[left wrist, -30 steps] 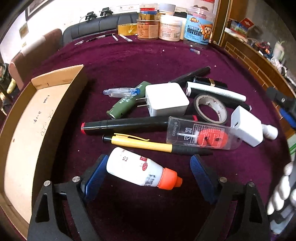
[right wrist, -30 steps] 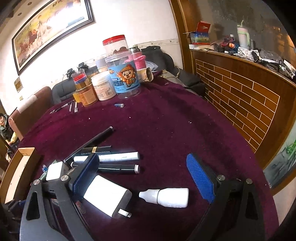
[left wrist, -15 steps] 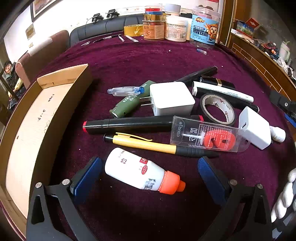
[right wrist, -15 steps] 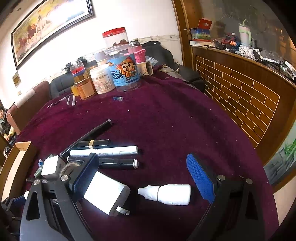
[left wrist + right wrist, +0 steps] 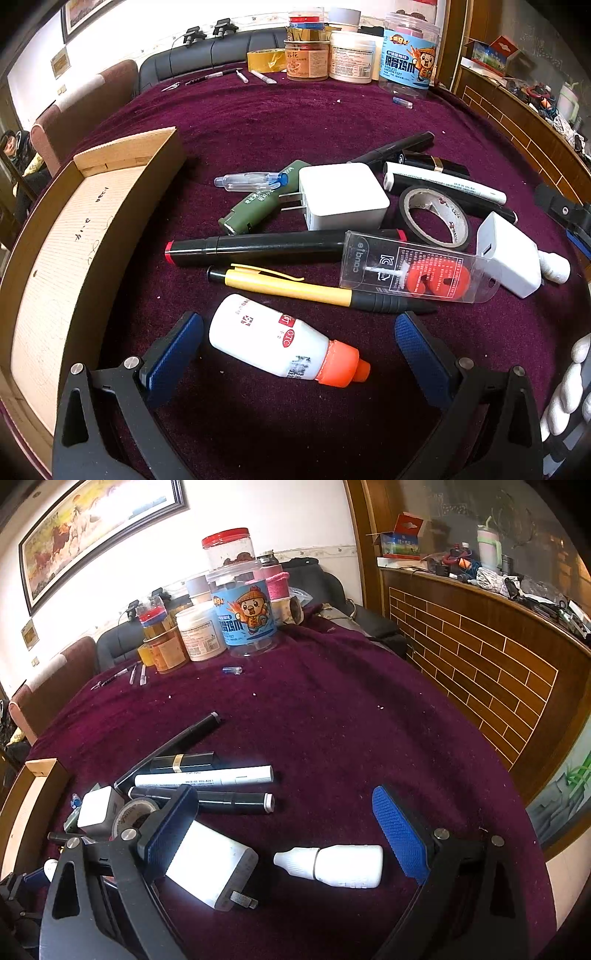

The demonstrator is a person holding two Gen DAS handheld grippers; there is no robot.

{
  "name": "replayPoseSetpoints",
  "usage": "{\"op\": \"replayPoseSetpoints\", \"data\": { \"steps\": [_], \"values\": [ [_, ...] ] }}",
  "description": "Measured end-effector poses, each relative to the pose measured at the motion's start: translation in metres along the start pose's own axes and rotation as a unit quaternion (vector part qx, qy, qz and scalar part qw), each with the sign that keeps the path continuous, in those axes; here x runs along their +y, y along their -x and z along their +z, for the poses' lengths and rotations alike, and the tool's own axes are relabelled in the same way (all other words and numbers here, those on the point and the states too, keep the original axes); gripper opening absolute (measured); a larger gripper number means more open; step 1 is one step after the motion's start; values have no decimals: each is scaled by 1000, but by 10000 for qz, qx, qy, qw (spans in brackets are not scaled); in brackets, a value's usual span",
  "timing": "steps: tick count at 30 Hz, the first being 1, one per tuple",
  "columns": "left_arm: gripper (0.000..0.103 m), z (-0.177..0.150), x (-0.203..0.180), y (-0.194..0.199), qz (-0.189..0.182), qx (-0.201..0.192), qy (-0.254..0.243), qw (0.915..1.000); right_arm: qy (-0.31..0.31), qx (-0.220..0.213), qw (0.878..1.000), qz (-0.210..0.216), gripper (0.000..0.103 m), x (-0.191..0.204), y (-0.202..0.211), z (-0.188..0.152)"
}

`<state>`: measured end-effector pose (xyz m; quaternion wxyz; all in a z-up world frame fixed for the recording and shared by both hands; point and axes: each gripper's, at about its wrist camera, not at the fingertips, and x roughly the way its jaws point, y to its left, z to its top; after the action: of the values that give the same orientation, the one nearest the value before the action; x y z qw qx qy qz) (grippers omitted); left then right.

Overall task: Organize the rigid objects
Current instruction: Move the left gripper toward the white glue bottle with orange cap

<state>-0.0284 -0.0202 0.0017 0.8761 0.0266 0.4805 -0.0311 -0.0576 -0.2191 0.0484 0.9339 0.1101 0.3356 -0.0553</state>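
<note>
A white bottle with an orange cap (image 5: 280,347) lies on the maroon cloth between the wide-open jaws of my left gripper (image 5: 297,336), touching neither pad. Beyond it lie a yellow pen (image 5: 295,288), a black marker with red ends (image 5: 258,245), a clear case with an orange part (image 5: 413,269), a white charger (image 5: 343,195), a tape roll (image 5: 436,216) and a green lighter (image 5: 258,203). My right gripper (image 5: 284,819) is open above a small white dropper bottle (image 5: 336,864) and a white plug adapter (image 5: 210,864), gripping neither.
An open cardboard box (image 5: 55,258) stands at the left. Jars and tubs (image 5: 351,55) line the table's far edge, with small pens beside them. White and black markers (image 5: 207,775) lie in the pile. A wooden counter (image 5: 480,657) runs along the right.
My left gripper's jaws have spread wider around the orange-capped bottle. The view sits slightly lower over the table. The right gripper has stayed put.
</note>
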Motion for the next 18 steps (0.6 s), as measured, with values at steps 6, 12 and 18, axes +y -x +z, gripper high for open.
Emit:
{"op": "replayPoseSetpoints", "data": {
  "steps": [6,12,18],
  "values": [
    [102,0,1,0,-1,-3,3,10000,-31,24,10000,-25,96,-1,-2,0],
    [102,0,0,0,-4,-7,6,10000,-39,35,10000,-45,96,-1,-3,0],
    [102,-1,1,0,-9,-15,14,10000,-60,44,10000,-59,96,-2,-3,0]
  ]
}}
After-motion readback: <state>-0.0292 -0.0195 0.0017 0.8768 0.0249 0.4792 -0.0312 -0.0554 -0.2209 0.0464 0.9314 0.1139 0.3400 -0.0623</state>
